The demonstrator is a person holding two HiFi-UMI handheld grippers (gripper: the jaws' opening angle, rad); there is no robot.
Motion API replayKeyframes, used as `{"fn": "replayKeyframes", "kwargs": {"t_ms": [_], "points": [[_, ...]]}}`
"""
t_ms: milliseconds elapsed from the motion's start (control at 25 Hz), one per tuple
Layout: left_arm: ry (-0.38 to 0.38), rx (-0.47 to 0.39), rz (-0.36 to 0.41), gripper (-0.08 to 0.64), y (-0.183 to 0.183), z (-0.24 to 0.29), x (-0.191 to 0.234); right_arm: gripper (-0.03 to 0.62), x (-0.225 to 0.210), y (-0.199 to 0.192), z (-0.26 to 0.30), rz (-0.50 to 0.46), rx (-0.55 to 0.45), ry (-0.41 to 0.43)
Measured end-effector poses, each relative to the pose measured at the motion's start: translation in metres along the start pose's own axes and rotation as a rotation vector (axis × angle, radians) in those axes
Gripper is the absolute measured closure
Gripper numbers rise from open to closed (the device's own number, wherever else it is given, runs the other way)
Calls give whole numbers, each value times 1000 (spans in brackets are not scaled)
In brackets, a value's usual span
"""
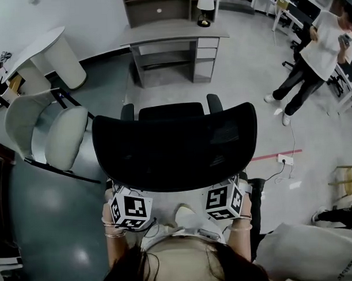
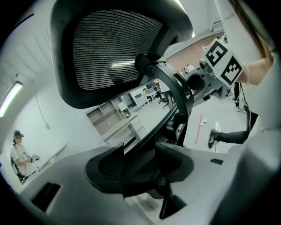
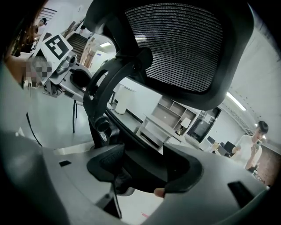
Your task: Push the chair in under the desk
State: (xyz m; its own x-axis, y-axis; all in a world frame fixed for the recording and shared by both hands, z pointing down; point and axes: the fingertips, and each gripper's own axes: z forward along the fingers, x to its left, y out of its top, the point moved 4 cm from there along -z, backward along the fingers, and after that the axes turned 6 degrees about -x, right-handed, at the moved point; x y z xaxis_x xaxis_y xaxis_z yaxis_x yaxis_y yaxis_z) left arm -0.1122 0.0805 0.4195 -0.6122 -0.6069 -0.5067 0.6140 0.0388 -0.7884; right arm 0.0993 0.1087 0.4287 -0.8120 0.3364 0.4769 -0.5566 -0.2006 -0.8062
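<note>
A black mesh office chair (image 1: 175, 145) stands right in front of me with its back toward me. The grey desk (image 1: 172, 33) with drawers is some way ahead of it, across open floor. My left gripper (image 1: 130, 209) and right gripper (image 1: 224, 200) sit at the lower corners of the backrest, their jaws hidden under its rim. In the left gripper view, the left gripper (image 2: 140, 165) is shut on the backrest's dark frame (image 2: 145, 140). The right gripper (image 3: 145, 169) is likewise shut on the frame (image 3: 131, 140) in its own view.
A white chair (image 1: 49, 133) stands close on the left, beside a round white table (image 1: 52, 52). A person (image 1: 317, 45) stands at the far right. A power strip (image 1: 285, 159) and cable lie on the floor at right. A lamp (image 1: 205, 6) stands on the desk.
</note>
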Motion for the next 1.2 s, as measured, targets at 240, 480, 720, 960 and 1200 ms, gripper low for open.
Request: {"fn": "replayKeyframes", "kwargs": {"t_ms": [240,480,720,960,1200], "points": [[17,7,-16,344,-3,8,10,337,-3,6,16,-16,1,28],[33,-10,-28,344,-4,18,18,337,-8,10,28,-34,-7,38],[34,-17,-23,344,-9,22,31,337,-5,18,39,-32,0,35],[23,-32,-9,344,-14,26,43,337,0,26,47,-20,25,27],[10,-43,4,344,-16,33,54,337,0,31,56,-6,47,15]]}}
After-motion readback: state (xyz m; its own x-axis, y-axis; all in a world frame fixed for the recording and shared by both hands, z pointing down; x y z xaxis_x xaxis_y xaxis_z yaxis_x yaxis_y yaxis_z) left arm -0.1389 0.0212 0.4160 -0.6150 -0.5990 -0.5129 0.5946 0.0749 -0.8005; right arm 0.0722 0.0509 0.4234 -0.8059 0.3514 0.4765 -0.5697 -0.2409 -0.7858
